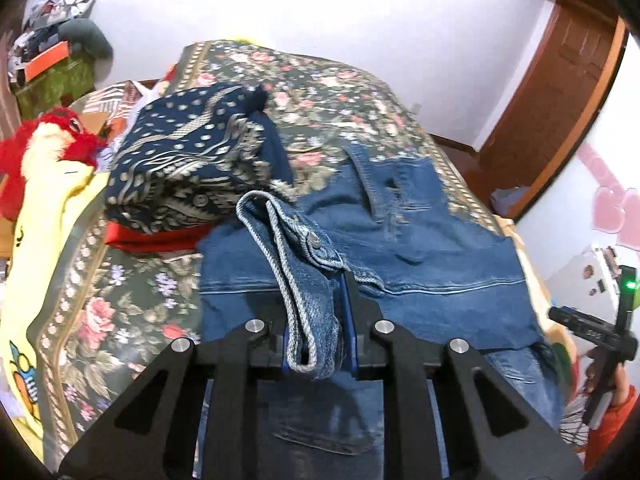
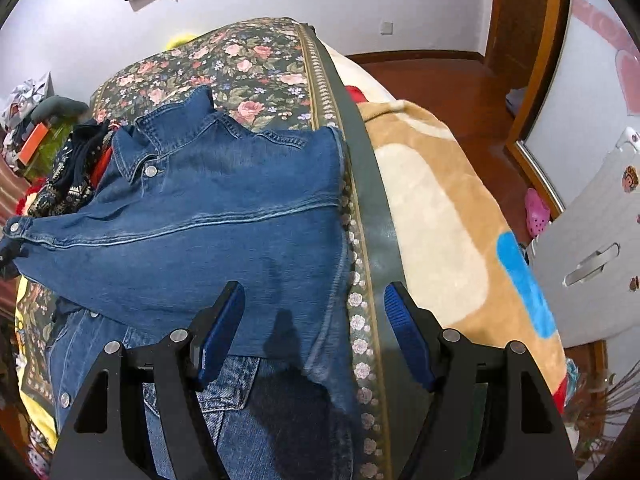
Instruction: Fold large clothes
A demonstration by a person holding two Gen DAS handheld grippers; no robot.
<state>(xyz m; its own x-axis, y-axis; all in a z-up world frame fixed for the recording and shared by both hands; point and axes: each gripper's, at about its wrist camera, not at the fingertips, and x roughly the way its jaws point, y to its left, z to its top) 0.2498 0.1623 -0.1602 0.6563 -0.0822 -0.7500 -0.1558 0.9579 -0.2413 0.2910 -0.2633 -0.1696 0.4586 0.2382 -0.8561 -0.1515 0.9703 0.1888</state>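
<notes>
1. The jacket (image 2: 208, 216) is blue denim. It lies on the bed (image 2: 256, 60), which has a flowery cover.
2. One side of the jacket is folded over the middle, so I think the folding has started. In the right view the collar sits at the far end of the jacket, and a snap cuff sticks out at its left edge.
3. It is not done yet, I think. The jacket is bulky and not a neat small stack. More folds are left, and the held piece must be laid down flat.
4. The left gripper (image 1: 316, 320) is squeezed tight on the cuff (image 1: 296, 248), a thick strip of denim with a snap button. The strip is lifted above the rest of the jacket.
5. The right gripper (image 2: 316, 332) is spread wide and holds nothing. It hovers over the near right edge of the jacket. One blue pad (image 2: 218, 336) is above the denim and the other is above the bed cover just right of the jacket. I cannot tell if the pad touches the cloth.
6. Left of the jacket sits a pile (image 1: 192, 160) of dark patterned cloth on something red. It looks folded already.
7. A red plush toy (image 1: 48, 140) lies farther left of the jacket, past the pile.
</notes>
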